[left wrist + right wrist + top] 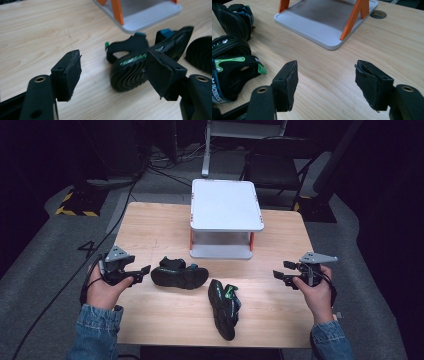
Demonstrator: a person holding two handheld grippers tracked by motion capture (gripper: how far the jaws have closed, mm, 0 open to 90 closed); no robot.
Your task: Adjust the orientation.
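- Black fingers [67, 75] of left gripper [141, 272] spread open, nothing between, just beside left sandal [179, 273].
- Right gripper [278, 275] fingers also apart, over bare worktop [150, 230].
- Left sandal long axis runs left-right; right sandal [223, 308] runs near-far, mid-worktop.
- White two-tier stand [226, 205] behind both.

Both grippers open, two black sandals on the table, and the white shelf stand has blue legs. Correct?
Not quite: the white shelf stand has orange legs, as the right gripper view shows. The rest holds: left gripper and right gripper are open, and both sandals lie on the table.
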